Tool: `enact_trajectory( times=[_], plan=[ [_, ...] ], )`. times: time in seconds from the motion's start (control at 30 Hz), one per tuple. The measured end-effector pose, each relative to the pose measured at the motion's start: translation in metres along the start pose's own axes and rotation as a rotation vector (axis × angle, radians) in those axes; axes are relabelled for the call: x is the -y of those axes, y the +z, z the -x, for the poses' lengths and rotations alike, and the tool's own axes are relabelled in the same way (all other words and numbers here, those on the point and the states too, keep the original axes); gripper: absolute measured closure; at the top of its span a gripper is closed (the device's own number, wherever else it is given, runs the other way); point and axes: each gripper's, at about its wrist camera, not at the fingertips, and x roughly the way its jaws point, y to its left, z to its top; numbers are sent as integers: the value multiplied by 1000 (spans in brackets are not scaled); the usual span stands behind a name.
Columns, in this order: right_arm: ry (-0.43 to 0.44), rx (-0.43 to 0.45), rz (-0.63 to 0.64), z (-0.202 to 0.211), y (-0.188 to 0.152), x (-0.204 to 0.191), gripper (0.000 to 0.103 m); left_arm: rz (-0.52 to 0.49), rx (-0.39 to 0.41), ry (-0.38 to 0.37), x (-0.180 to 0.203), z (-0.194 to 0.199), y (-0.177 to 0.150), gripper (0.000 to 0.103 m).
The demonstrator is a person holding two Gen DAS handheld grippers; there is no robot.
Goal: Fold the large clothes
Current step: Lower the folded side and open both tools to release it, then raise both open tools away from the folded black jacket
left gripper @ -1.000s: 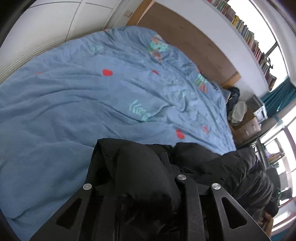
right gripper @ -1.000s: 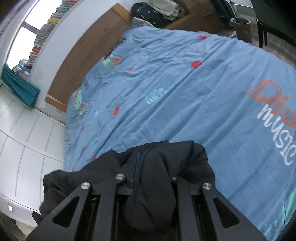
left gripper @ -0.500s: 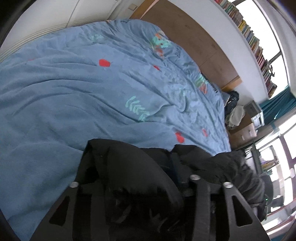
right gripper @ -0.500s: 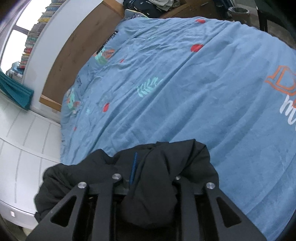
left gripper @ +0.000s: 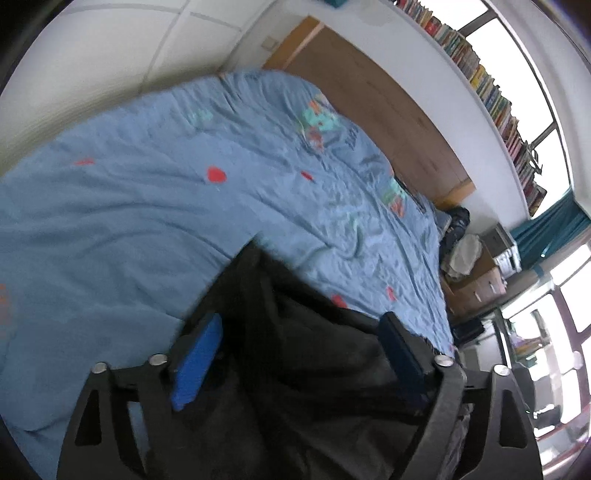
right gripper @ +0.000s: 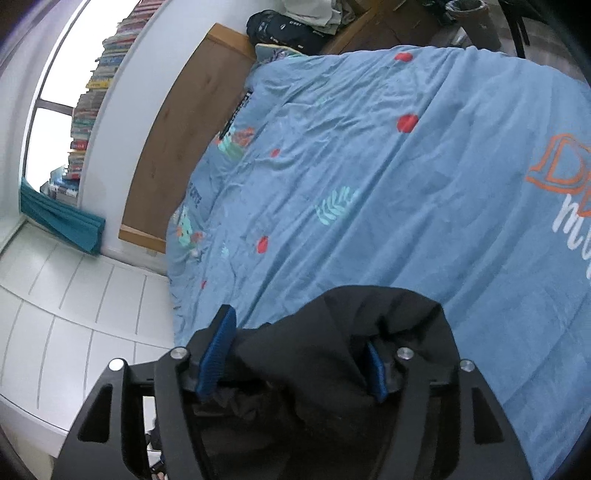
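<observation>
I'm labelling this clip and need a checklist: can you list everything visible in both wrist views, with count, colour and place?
black jacket: one, black, bunched at the near edge of the bed, lying between the fingers of both grippers
duvet: one, blue with red dots, teal leaves and lettering, covering the bed
headboard: one, brown wood, against the white wall
books: a long row, many colours, on a high shelf by the window
curtain: one, teal, beside the window
clothes pile: dark and pale items, past the bed's far corner
left hand-held gripper: black with blue pads, jaws opening, jacket between them
right hand-held gripper: black with blue pads, jaws opening, jacket between them
</observation>
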Motion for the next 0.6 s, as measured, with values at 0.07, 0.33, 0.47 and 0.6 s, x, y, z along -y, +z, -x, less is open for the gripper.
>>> enact_trajectory(
  times=[0.07, 0.33, 0.47, 0.6],
  plan=[
    [0, 11, -9, 10, 1, -1, 38, 7, 9, 5, 0, 12, 2, 15],
    [44, 69, -23, 73, 3, -8, 31, -89, 14, 51, 19, 70, -21, 14],
    [47, 62, 35, 112, -17, -13, 30, -157, -3, 89, 28, 94, -47, 14],
    [36, 30, 119, 142, -50, -18, 30, -202, -22, 110, 33, 122, -80, 14]
  ],
)
